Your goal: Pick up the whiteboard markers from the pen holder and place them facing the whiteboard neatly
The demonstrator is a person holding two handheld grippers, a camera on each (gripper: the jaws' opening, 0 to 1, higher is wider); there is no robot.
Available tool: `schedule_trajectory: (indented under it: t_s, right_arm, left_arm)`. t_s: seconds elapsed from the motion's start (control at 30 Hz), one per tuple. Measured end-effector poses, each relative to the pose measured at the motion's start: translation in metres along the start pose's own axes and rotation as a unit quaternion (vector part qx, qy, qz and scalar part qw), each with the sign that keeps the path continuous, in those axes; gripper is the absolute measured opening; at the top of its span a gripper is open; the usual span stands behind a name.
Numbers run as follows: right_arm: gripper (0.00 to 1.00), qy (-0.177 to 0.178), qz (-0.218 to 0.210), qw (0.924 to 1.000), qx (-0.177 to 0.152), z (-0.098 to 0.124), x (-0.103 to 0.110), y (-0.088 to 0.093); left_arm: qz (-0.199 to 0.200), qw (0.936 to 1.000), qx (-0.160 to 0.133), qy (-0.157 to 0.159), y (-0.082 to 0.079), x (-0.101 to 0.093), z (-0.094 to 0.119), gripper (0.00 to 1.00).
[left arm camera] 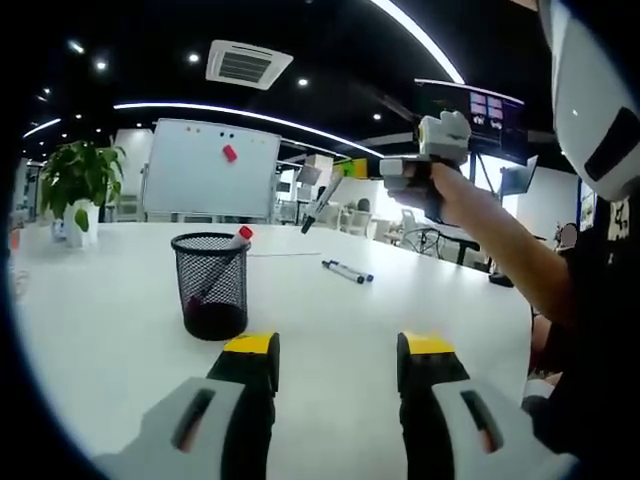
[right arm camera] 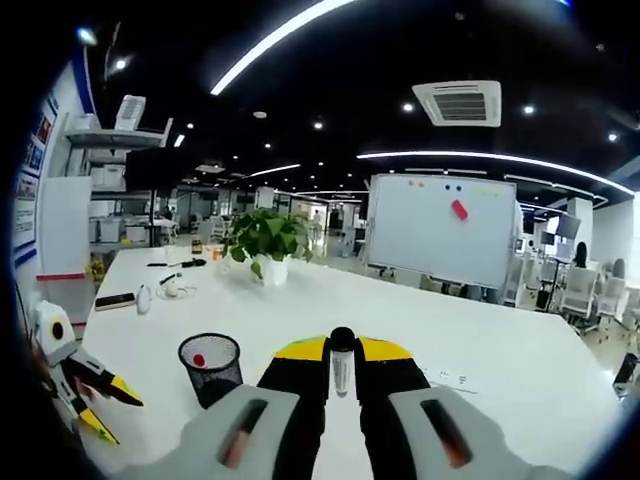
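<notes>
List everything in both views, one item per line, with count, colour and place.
Black wire-mesh pen holder: one, on the white table, ahead of the left gripper.
Red-capped marker: one, leaning in the pen holder.
Loose markers: apparently two, blue-capped, lying on the table beyond the holder.
Black-capped marker: one, clamped in the right gripper.
White table: one, large.
Whiteboard: one, white, standing beyond the table, red object stuck on it.
Potted plant: one, green in a white pot, on the table.
Left gripper: yellow-tipped, jaws apart.
Right gripper: yellow-tipped, raised.
</notes>
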State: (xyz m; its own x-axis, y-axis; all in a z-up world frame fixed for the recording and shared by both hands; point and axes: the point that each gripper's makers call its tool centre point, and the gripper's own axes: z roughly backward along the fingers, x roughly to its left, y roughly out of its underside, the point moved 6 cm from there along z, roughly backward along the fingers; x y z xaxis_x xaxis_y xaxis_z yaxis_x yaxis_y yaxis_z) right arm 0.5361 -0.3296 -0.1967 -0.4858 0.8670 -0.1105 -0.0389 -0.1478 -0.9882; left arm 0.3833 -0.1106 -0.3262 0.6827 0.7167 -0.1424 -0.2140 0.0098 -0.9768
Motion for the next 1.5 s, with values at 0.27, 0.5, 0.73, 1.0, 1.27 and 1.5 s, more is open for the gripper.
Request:
schedule_trajectory:
  t_s: [0.27,0.5,0.73,1.0,1.27,1.5]
  right_arm:
    - [0.13,0.013,0.005,0.9999,-0.004,0.004,-0.007,-0.002]
    - [0.13,0.024,0.008,0.9996,-0.010,0.008,-0.011,-0.006]
    - [0.13,0.029,0.005,0.9995,-0.011,0.010,-0.013,-0.004]
    - [0.13,0.033,0.006,0.9994,-0.010,0.013,-0.012,-0.003]
    - [0.13,0.036,-0.002,0.9993,-0.009,0.016,-0.015,0.001]
    - [0.13,0.036,-0.007,0.9993,-0.007,0.015,-0.013,0.004]
  left_arm:
    - [-0.003,1.0000,0.000,0.002,0.000,-0.001,0.000,0.49]
    - [-0.001,1.0000,0.000,0.001,0.000,-0.001,-0.001,0.49]
    - [-0.003,1.0000,0.002,0.008,-0.001,-0.005,-0.001,0.49]
    - [-0.003,0.9999,0.000,0.011,-0.002,-0.005,-0.001,0.49]
    - [-0.002,0.9999,0.000,0.015,-0.002,-0.006,-0.004,0.49]
    - [0.003,0.9998,-0.008,0.019,-0.004,-0.005,-0.005,0.49]
